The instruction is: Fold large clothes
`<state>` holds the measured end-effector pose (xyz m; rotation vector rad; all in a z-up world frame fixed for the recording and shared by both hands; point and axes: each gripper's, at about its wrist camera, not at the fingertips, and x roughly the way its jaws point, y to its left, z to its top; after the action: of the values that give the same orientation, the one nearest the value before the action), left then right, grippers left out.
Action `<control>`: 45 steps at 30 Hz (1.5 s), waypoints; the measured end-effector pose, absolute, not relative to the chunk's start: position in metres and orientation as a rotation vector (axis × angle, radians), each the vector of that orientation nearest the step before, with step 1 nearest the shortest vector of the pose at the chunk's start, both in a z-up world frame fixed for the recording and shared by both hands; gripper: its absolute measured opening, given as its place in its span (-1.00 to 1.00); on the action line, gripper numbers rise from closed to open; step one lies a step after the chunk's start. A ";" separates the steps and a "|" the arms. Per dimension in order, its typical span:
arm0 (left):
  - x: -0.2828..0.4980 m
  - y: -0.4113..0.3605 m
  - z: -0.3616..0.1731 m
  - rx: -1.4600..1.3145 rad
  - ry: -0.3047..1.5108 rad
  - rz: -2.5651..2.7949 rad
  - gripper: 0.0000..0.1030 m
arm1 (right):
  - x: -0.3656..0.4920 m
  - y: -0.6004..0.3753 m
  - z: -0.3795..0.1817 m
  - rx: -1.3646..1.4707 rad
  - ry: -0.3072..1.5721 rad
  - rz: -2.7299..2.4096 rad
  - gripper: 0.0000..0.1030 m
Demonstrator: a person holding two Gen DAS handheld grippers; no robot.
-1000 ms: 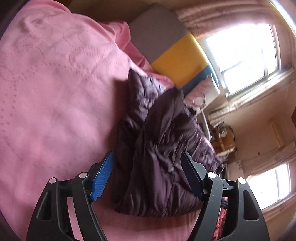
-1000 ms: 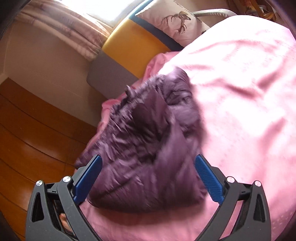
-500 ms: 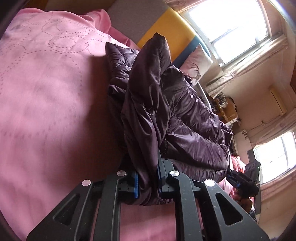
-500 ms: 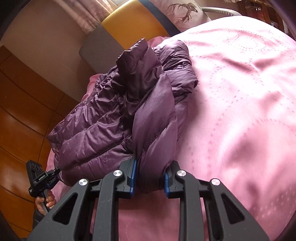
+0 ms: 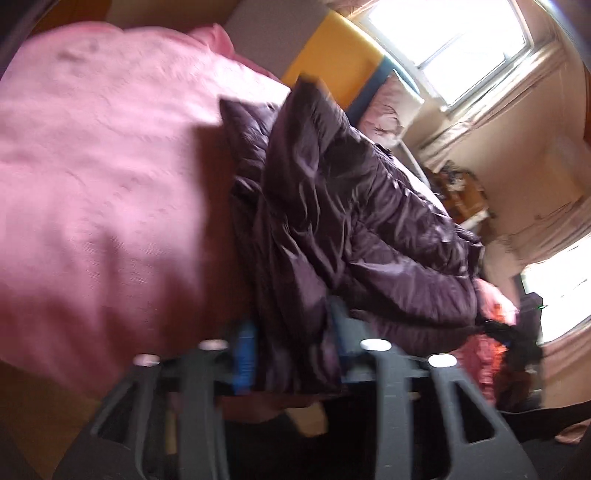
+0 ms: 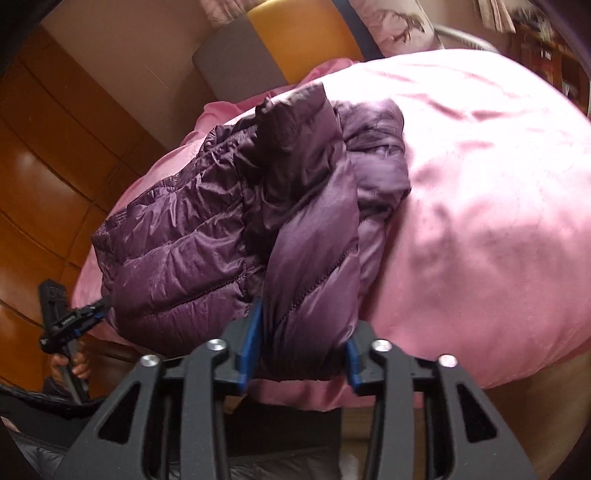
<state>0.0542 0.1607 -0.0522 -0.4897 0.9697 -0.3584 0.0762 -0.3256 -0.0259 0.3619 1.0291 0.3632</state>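
A bunched purple puffer jacket (image 6: pixel 236 236) lies on a bed covered with a pink bedspread (image 6: pixel 480 192), close to the bed's near edge, with quilted folds piled over one another and one raised flap standing above the heap. The right tool (image 6: pixel 301 347) is clenched on a thick fold of the jacket at its near end, the blue pads (image 6: pixel 249 349) pressing the padded cloth from both sides. The left tool (image 5: pixel 291 345) likewise grips a hanging fold of the jacket (image 5: pixel 351 229) between its blue pads (image 5: pixel 244 347), though this view is blurred by motion and the pad edges are hard to make out. In the right wrist view the left tool (image 6: pixel 94 308) also shows from outside, at the jacket's far left corner, with the person's fingers (image 6: pixel 75 363) wrapped round its handle below. Behind the bed stands a headboard in grey and yellow panels (image 6: pixel 295 40), and a pale pillow with a deer print (image 6: pixel 391 26) leans against it. Bright windows (image 5: pixel 461 44) fill the upper right of the left wrist view, and a wooden floor (image 6: pixel 33 155) runs along the left of the right wrist view.
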 end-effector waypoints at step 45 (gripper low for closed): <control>0.269 0.125 0.014 -0.312 0.771 -0.227 -0.97 | 0.275 -0.275 0.039 0.209 0.756 0.071 -0.84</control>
<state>0.2691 0.1254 0.0144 -0.3122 0.7713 -0.2269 0.2750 -0.2754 0.0390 0.2090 0.7557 0.0712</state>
